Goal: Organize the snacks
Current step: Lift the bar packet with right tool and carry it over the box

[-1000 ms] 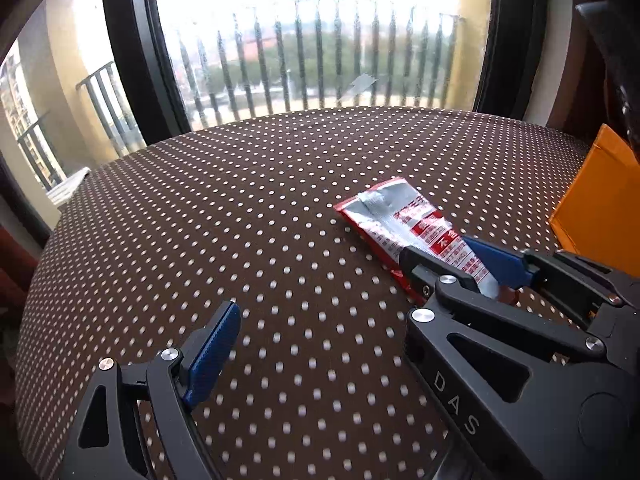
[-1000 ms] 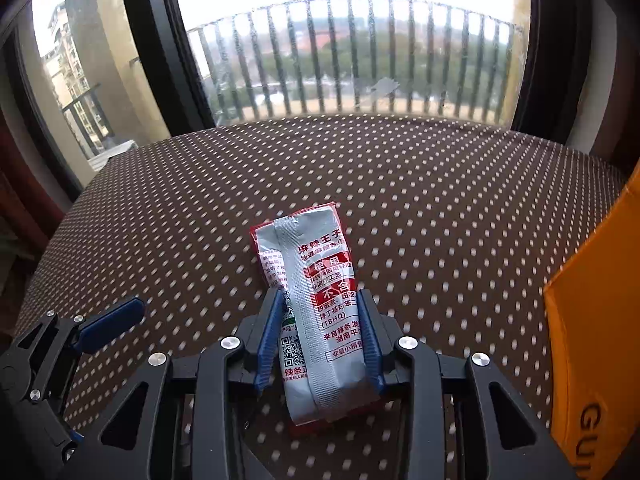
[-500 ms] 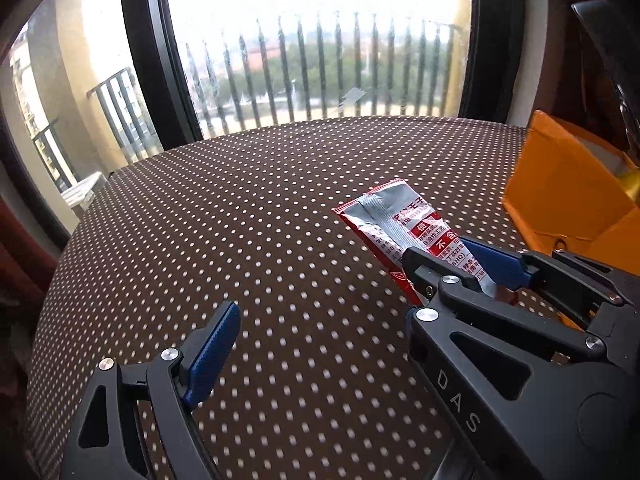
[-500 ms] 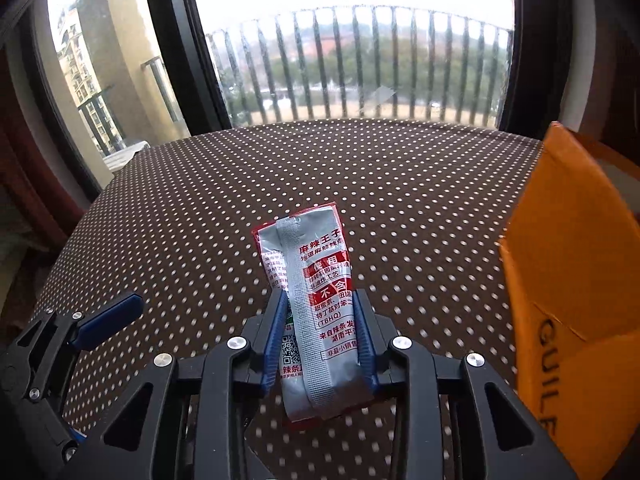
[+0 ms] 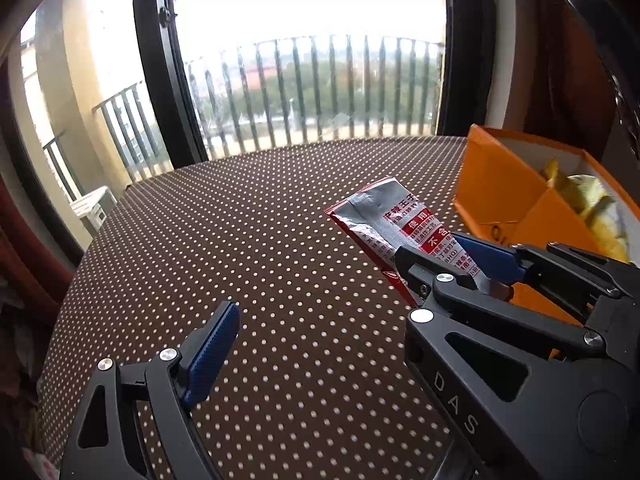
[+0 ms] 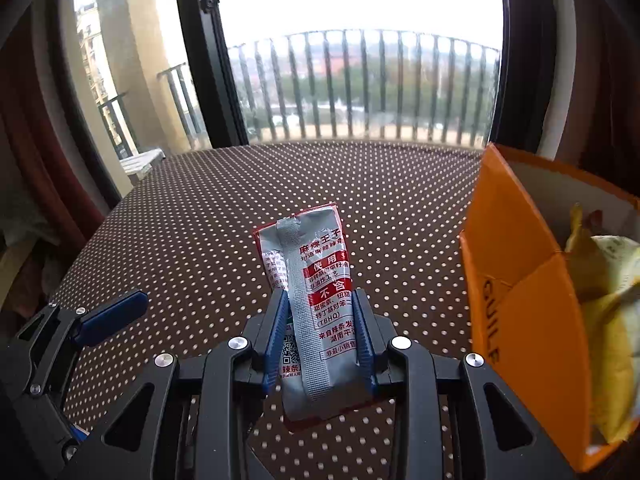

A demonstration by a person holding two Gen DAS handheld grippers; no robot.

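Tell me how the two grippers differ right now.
The right gripper is shut on the red and silver snack packet, which sticks up between its pads; the left gripper stands wide open with nothing between its fingers. The right gripper is nearer the orange box, while the left gripper hangs over bare dotted tablecloth. Both have black frames and blue finger pads, and both point down toward the table.
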